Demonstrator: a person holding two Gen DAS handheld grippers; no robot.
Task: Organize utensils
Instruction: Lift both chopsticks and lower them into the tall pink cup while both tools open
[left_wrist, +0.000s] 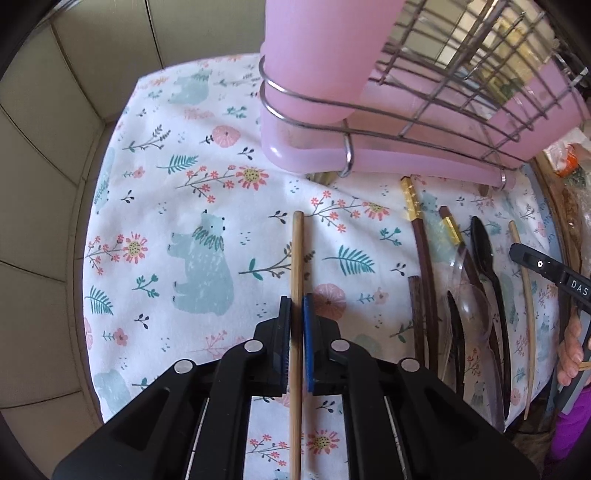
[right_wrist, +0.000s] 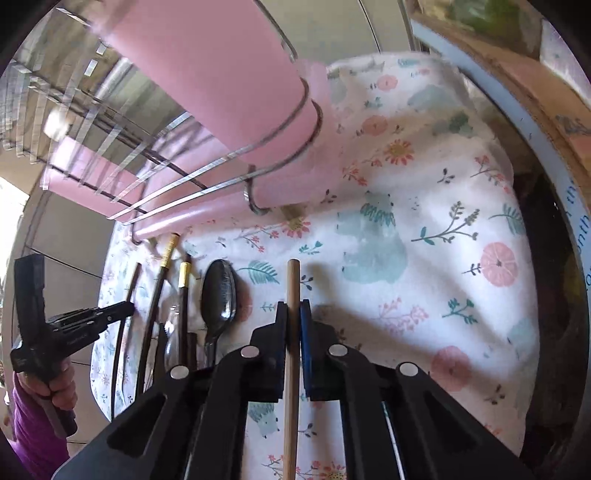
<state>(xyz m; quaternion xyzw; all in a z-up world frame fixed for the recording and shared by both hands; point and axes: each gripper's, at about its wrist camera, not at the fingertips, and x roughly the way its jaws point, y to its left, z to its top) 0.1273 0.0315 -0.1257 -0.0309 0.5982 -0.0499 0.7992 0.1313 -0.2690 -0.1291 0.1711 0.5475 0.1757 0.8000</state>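
My left gripper (left_wrist: 297, 301) is shut on a light bamboo chopstick (left_wrist: 296, 258) that runs forward between its pads above the floral cloth. My right gripper (right_wrist: 294, 306) is shut on a second bamboo chopstick (right_wrist: 292, 284), also above the cloth. A pink utensil holder (left_wrist: 325, 74) in a wire dish rack (left_wrist: 461, 74) stands ahead; it also shows in the right wrist view (right_wrist: 229, 92). On the cloth lie dark gold-banded chopsticks (left_wrist: 421, 236), a black spoon (left_wrist: 484, 247), a clear plastic spoon (left_wrist: 476, 306) and a thin pale chopstick (left_wrist: 526, 295). The right gripper also shows in the left view (left_wrist: 517, 253).
The floral cloth (left_wrist: 184, 221) covers the table, with tiled wall (left_wrist: 44, 147) to the left. A pink drip tray (left_wrist: 406, 158) sits under the rack. Cardboard boxes (right_wrist: 535, 92) stand at the right. The black spoon shows in the right view (right_wrist: 218, 291).
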